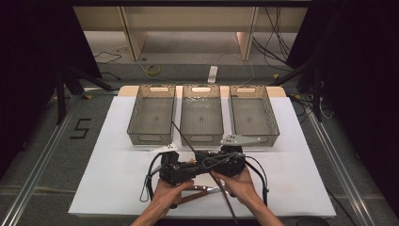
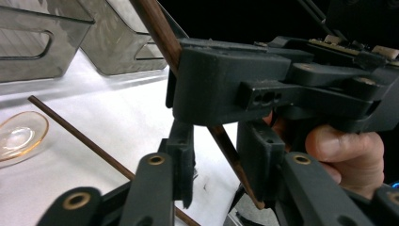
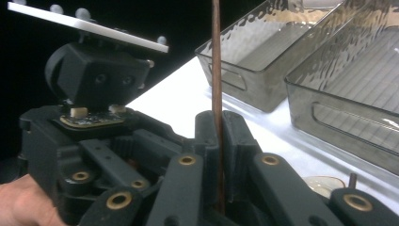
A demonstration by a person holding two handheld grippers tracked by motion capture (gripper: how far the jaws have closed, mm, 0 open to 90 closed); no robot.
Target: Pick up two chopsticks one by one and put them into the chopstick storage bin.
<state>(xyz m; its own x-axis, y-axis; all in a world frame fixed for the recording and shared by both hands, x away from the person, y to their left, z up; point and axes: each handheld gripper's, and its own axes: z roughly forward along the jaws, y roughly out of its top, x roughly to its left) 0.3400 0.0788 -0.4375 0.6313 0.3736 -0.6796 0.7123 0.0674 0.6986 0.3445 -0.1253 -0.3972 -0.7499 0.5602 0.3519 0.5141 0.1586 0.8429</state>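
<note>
Right gripper [image 3: 219, 155] fingers clamped on chopstick [image 3: 216, 70]; left gripper [image 2: 219, 165] fingers apart around it. Chopstick thin, stiff, slippery: grip mid-shaft, toward 12 o'clock.

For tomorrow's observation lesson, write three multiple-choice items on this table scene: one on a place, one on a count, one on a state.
1. Where do the clear bins stand?
A. In a row on the far part of the white table top, beyond the grippers
B. Stacked at the near edge
C. On the floor at the left

2. How many clear bins are there?
A. Two
B. Three
C. Five

3. How does the right gripper stand to the brown chopstick?
A. Open and well away from it
B. Shut on it
C. Lying flat on top of it

Answers:
1 A, since the high view shows them side by side past both grippers.
2 B, since three bins show in that row.
3 B, since in the right gripper view the jaws press the chopstick from both sides.
</note>
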